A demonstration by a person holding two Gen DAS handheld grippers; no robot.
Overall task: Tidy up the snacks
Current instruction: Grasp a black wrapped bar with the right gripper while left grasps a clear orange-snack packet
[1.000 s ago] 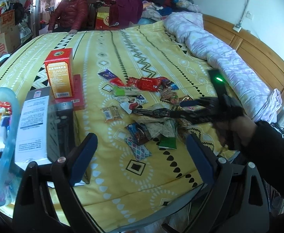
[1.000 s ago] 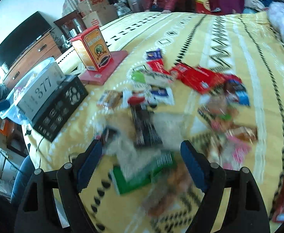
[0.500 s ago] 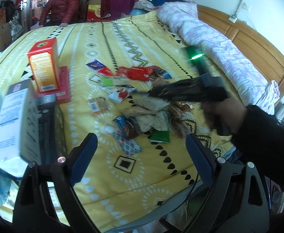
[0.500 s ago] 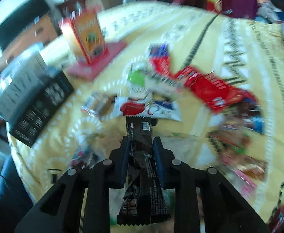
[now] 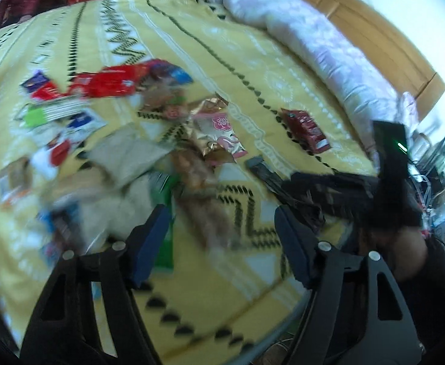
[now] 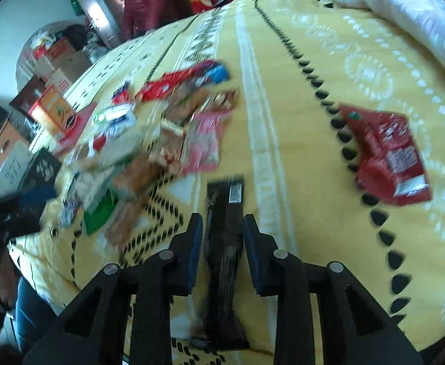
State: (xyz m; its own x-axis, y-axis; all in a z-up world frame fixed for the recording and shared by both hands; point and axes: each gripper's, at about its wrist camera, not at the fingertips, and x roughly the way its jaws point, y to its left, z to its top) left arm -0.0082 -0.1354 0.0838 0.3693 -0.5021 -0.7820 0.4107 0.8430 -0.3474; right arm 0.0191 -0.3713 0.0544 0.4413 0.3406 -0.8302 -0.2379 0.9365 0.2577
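A dark snack bar (image 6: pixel 226 194) lies on the yellow bedspread (image 6: pixel 298 60) between the pads of my right gripper (image 6: pixel 222 222). Its jaws are opening, with a slim gap on each side of the bar. A red packet (image 6: pixel 386 155) lies alone to the right. The pile of snack packets (image 6: pixel 167 140) is to the left, with a pink packet (image 6: pixel 205 143) at its near edge. My left gripper (image 5: pixel 221 213) hangs low over the blurred pile (image 5: pixel 149 152), its jaws closing with brown packets (image 5: pixel 210 213) under the gap and nothing pressed. The right gripper (image 5: pixel 329 188) shows there too.
An orange-red carton (image 6: pixel 53 112) and a black box (image 6: pixel 40 170) stand at the bed's left side. A person in a red jacket (image 6: pixel 140 3) sits at the far end. A rolled quilt (image 5: pixel 313 39) lies along the wooden headboard (image 5: pixel 374 30). The bed's edge runs close below both grippers.
My right gripper carried the dark bar from the pile to the right, toward the lone red packet, and its pads have eased off it. My left gripper swung right and down; the boxes left its view.
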